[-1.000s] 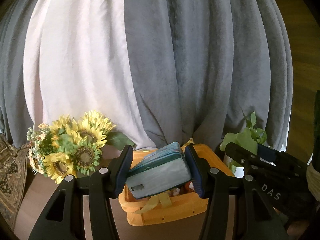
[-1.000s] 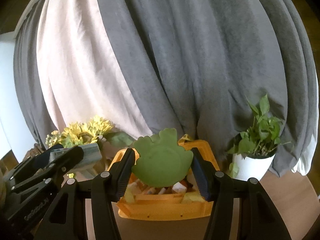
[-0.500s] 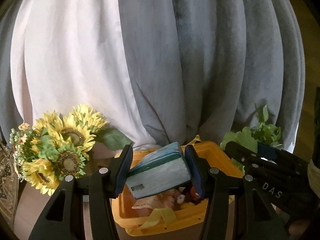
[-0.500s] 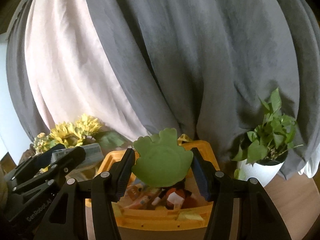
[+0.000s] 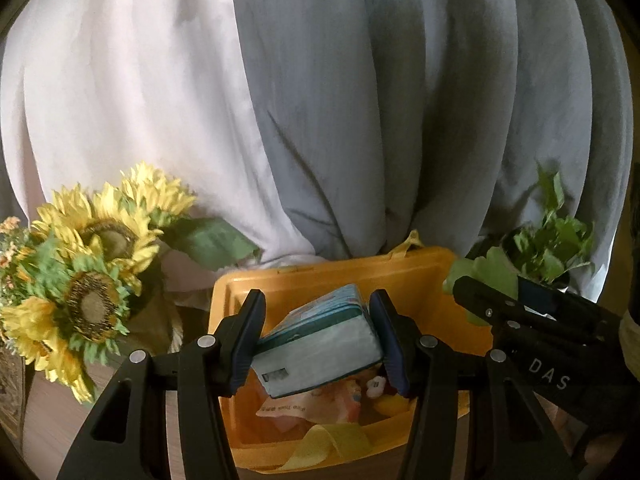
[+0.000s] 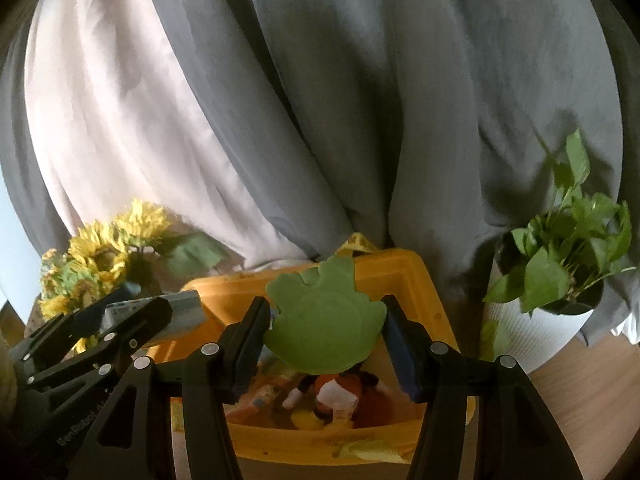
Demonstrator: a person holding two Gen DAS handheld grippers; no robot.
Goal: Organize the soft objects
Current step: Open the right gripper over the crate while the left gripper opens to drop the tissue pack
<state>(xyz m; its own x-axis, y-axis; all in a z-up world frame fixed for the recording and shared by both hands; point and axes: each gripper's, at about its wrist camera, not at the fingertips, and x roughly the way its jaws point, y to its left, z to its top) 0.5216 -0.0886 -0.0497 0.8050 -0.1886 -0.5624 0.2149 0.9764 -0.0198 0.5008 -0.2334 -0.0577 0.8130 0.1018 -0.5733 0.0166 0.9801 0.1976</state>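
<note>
My left gripper is shut on a thick teal soft cloth book, held tilted just above the open yellow bin. My right gripper is shut on a flat green frog-shaped soft toy, also over the yellow bin. Inside the bin lie several soft toys, among them an orange plush and a pink printed cloth. Each gripper shows at the edge of the other's view: the right gripper at the right, the left gripper at the left.
A bunch of sunflowers stands left of the bin. A potted green plant in a white pot stands to its right. Grey and white curtains hang close behind. The bin sits on a wooden surface.
Both grippers have come closer to the bin and lower, each still holding its toy. The bin looks larger and its inside with the toys has come into view.
</note>
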